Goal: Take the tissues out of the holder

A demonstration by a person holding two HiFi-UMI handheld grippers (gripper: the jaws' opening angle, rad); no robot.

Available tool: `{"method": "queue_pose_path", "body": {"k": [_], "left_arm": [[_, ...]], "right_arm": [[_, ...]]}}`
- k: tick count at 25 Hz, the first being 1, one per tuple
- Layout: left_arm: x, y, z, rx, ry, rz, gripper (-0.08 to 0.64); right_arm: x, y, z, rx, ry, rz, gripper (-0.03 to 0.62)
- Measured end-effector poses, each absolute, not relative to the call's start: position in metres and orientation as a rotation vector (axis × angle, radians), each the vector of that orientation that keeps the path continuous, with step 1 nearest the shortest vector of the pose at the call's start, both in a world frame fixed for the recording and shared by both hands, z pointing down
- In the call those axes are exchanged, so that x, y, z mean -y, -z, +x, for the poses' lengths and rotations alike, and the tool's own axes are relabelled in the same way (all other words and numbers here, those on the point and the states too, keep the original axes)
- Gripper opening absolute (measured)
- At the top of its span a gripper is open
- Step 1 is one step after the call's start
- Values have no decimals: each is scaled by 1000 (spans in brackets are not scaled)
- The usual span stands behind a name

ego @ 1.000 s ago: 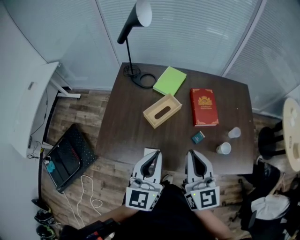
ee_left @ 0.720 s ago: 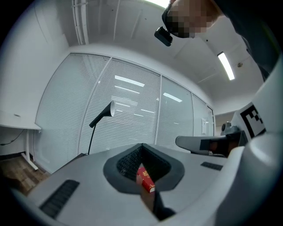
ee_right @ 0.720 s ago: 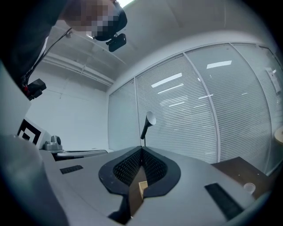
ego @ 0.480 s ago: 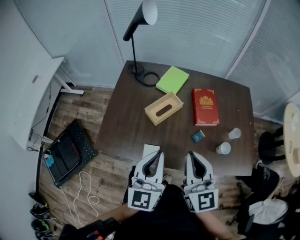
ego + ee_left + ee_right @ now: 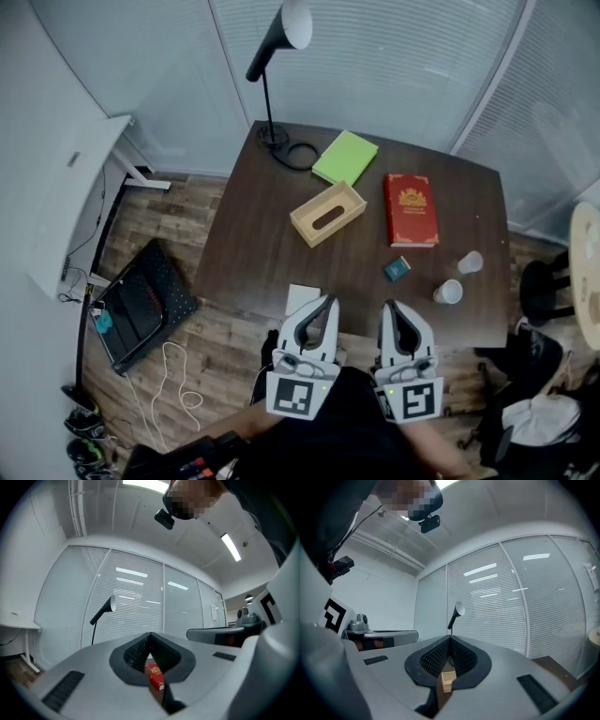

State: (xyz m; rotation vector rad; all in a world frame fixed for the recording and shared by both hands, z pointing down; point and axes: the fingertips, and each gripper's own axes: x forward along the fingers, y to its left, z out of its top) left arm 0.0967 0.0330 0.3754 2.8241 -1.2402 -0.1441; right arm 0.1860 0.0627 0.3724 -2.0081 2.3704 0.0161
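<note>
The light wooden tissue holder (image 5: 327, 214) lies at an angle in the middle of the dark table (image 5: 262, 253). Its oval slot faces up and looks dark, and I see no tissue sticking out. Both grippers hang side by side over the table's near edge, well short of the holder. My left gripper (image 5: 325, 301) is shut with nothing in it. My right gripper (image 5: 392, 307) is shut and empty too. In the right gripper view the holder (image 5: 448, 680) shows small below the closed tips (image 5: 450, 639). In the left gripper view the jaws (image 5: 150, 635) meet.
A black desk lamp (image 5: 272, 42) stands at the table's far left, with a green book (image 5: 345, 157) beside it. A red book (image 5: 410, 209), a small teal box (image 5: 397, 269) and two cups (image 5: 448, 292) sit to the right. A white sheet (image 5: 300, 298) lies at the near edge.
Both grippers have drifted a little to the right in the head view, still shut. Nothing on the table has moved.
</note>
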Motion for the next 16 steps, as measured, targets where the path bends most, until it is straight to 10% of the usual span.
{"method": "queue_pose_path", "body": {"k": [16], "left_arm": [[-32, -375, 106, 1221, 156, 2816, 0]], "right_arm": [[-59, -377, 184, -2404, -21, -2052, 11]]}}
